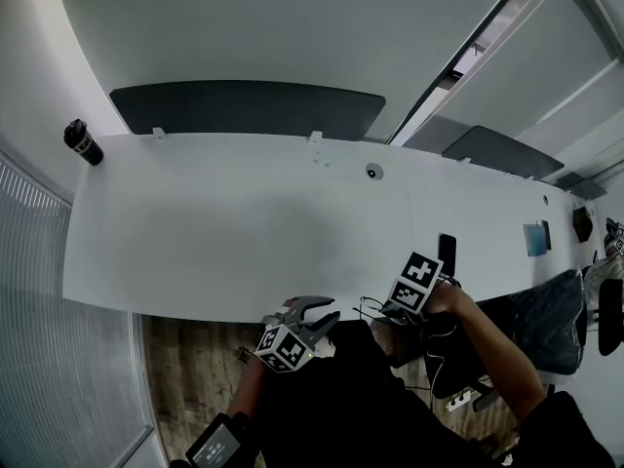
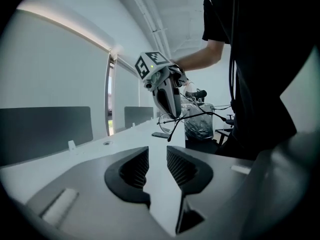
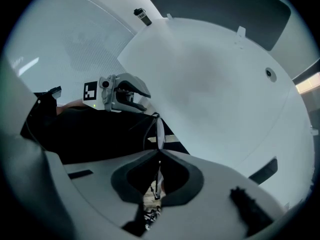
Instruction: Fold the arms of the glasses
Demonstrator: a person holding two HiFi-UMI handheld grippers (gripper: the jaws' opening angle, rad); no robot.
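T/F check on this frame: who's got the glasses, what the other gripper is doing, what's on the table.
1. The right gripper is shut on the glasses. True.
2. The left gripper clamps a glasses arm. False: its fingers stand apart with nothing between them.
3. The glasses lie flat on the table. False: the right gripper holds them in the air by the table's near edge.
4. A black bottle stands at the table's far left corner. True.
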